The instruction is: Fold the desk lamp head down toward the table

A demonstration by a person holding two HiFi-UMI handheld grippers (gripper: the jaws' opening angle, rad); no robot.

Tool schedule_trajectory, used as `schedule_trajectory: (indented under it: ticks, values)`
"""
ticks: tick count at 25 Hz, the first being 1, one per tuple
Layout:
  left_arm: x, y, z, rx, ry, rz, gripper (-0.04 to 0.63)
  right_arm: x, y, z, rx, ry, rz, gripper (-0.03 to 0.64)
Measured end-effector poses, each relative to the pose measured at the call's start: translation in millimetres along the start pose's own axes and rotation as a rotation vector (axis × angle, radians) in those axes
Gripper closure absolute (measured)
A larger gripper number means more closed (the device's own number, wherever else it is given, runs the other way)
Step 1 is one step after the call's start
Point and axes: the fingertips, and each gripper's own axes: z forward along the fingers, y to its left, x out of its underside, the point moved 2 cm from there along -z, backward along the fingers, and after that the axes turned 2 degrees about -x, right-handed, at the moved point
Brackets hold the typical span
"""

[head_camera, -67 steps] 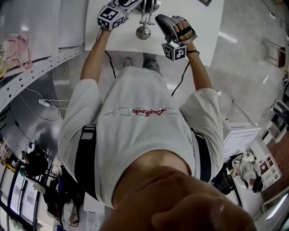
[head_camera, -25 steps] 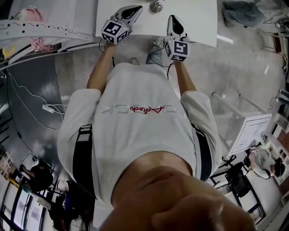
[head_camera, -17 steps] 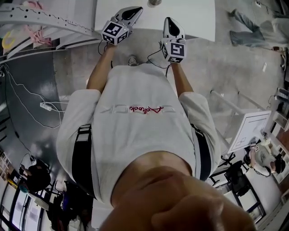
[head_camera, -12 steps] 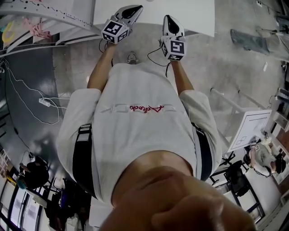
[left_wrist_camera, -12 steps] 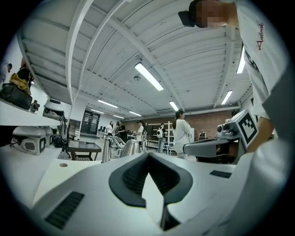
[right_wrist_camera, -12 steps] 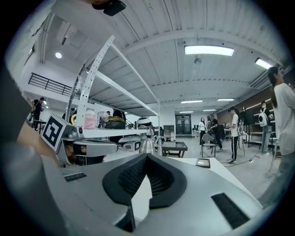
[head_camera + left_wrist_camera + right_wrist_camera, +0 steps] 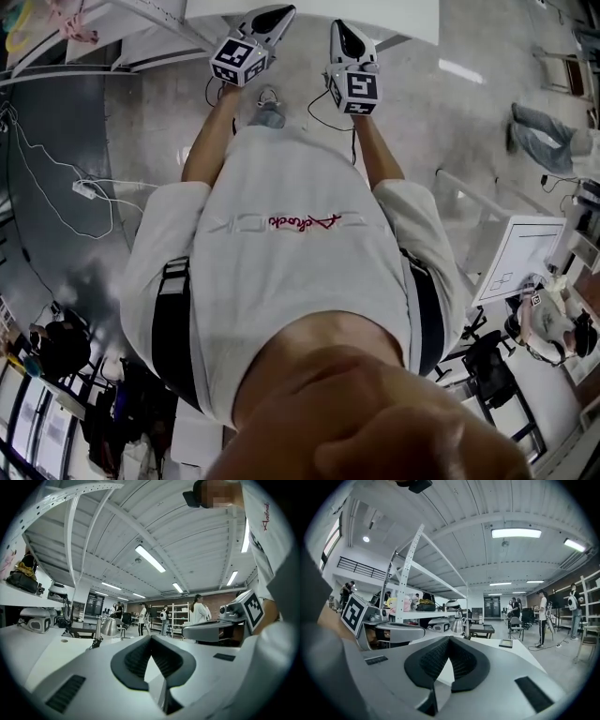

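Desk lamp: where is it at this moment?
The desk lamp stands on the far part of the white table, left of centre in the left gripper view; the head view does not show it.

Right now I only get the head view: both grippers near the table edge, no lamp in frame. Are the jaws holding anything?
Observer: No. The left gripper view shows the left gripper shut, with nothing between its jaws.
Operator: Right one?
Observer: The right gripper is shut and empty too, by its own view.
Operator: Where's the lamp?
Observer: The silver desk lamp stands on the white table, well ahead of both grippers and touched by neither. It is too small to judge its head angle.
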Motion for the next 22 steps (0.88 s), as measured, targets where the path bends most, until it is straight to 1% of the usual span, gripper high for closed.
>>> schedule_trajectory:
  ticks: [4,12,22]
  values:
    - [6.2,-23.1,-11.2,0.002,0.006,-0.003,0.568,5.2,8.7,-23.6,-0.005,-0.002,0.007,0.603]
    - [9.7,-55.6,-28.2,-0.001,0.004,0.001,0.568,7.2,21.4,-58.4,-0.010,-0.009,0.003,0.603]
    - [10.7,-72.2,-42.6,-0.019,0.000,0.011,0.568,3.4,27.3,-77.9,-0.022,-0.030,-0.013,0.603]
